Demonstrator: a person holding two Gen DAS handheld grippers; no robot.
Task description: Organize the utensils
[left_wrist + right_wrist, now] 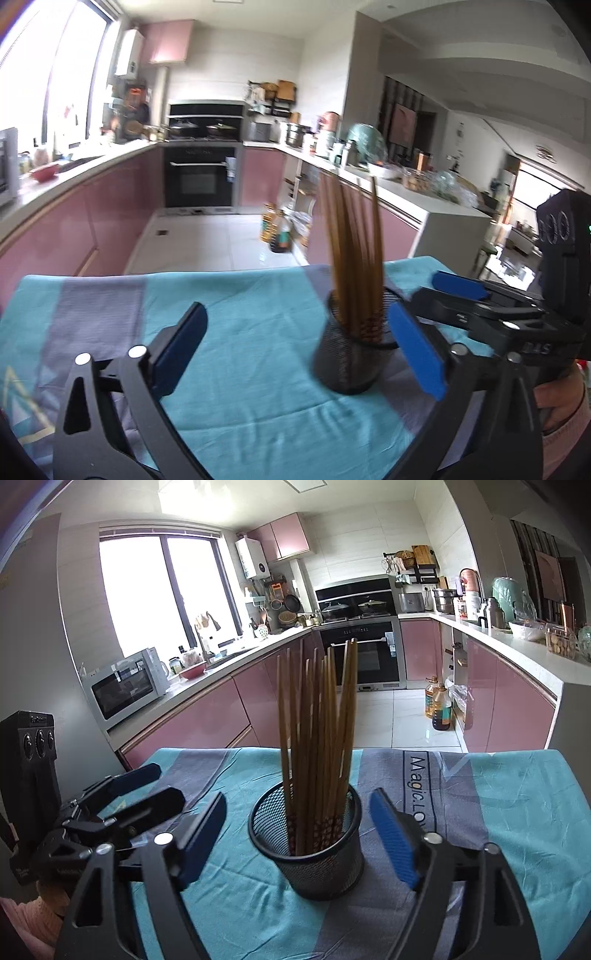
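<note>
A black mesh cup (317, 867) stands upright on the teal and grey cloth (517, 812), holding several brown chopsticks (317, 720) that fan upward. My right gripper (299, 836) is open, with the cup between its blue pads (391, 842) and a gap on each side. In the left wrist view the cup (347, 365) and the blurred chopsticks (354, 251) sit just inside the right pad (417, 354) of my open left gripper (295, 350), which grips nothing. The left gripper (147, 788) also shows at the left of the right wrist view.
The cloth-covered table ends at a far edge (332, 751), with the tiled kitchen floor beyond. Pink cabinets line both sides. Oil bottles (437, 705) stand on the floor at the right. A microwave (125, 686) sits on the left counter. A hand in a pink sleeve (565, 406) holds the right gripper.
</note>
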